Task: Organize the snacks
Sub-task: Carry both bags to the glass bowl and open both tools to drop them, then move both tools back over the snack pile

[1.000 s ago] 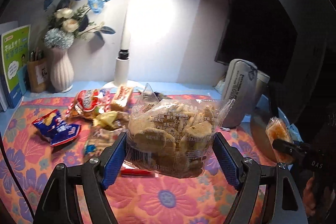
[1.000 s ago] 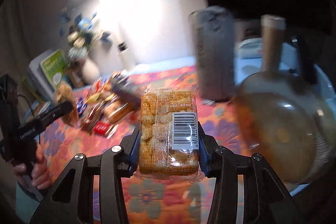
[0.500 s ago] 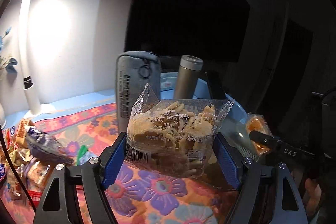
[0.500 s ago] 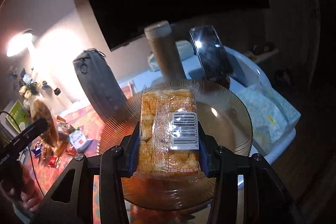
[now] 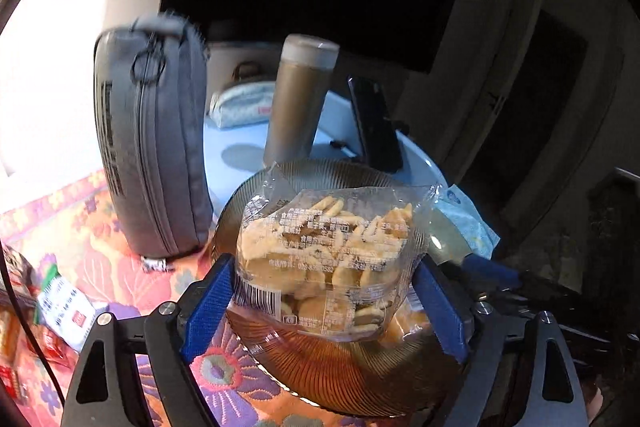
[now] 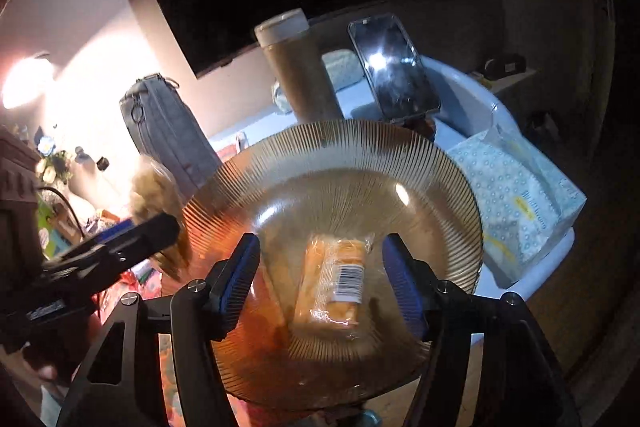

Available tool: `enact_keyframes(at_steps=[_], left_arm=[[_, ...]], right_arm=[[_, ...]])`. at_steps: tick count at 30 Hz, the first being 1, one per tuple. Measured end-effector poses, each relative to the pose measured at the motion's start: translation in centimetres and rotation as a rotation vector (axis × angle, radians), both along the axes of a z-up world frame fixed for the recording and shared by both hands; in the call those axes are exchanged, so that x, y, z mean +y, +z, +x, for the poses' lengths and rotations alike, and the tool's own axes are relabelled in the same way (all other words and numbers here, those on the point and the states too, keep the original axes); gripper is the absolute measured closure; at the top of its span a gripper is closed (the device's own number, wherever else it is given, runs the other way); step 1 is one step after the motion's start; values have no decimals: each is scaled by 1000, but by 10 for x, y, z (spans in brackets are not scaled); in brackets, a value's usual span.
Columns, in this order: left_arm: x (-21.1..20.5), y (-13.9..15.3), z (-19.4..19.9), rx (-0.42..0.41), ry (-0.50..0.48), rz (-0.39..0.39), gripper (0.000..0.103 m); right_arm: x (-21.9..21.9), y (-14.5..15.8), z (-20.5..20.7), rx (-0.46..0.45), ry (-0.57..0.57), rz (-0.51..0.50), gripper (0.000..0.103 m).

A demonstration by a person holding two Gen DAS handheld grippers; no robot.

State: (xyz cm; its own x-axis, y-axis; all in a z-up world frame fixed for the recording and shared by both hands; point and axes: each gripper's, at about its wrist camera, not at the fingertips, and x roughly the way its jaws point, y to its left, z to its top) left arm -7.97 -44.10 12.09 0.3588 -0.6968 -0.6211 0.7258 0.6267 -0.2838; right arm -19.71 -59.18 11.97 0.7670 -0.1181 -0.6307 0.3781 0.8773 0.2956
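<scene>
My left gripper (image 5: 324, 301) is shut on a clear bag of pale crackers (image 5: 328, 259) and holds it above the near rim of the amber ribbed glass plate (image 5: 320, 379). My right gripper (image 6: 320, 279) is open above the same plate (image 6: 436, 179). An orange packet with a barcode (image 6: 332, 285) lies on the plate between its blue pads (image 6: 238, 279), apart from both. The left gripper with its bag also shows at the plate's left edge in the right wrist view (image 6: 152, 223).
A grey zip pouch (image 5: 148, 167) stands left of the plate. A brown flask (image 5: 298, 99) and a propped phone (image 6: 394, 67) stand behind it. A tissue pack (image 6: 516, 203) lies at the right table edge. More snack packets (image 5: 60, 307) lie on the floral cloth at left.
My right gripper opened and let the orange packet go onto the plate. My left gripper carried the cracker bag to the right until it is over the plate.
</scene>
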Motion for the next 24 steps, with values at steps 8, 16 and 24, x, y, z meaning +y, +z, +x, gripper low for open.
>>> enact_keyframes(at_steps=[8, 16, 24], left_arm=[[32, 15, 6, -13, 40, -88, 17], [89, 27, 6, -36, 111, -111, 17], [217, 38, 7, -78, 362, -87, 17]], right_arm=[[6, 6, -1, -13, -8, 8, 40], [33, 26, -5, -43, 22, -25, 40], [92, 26, 17, -32, 144, -26, 40]])
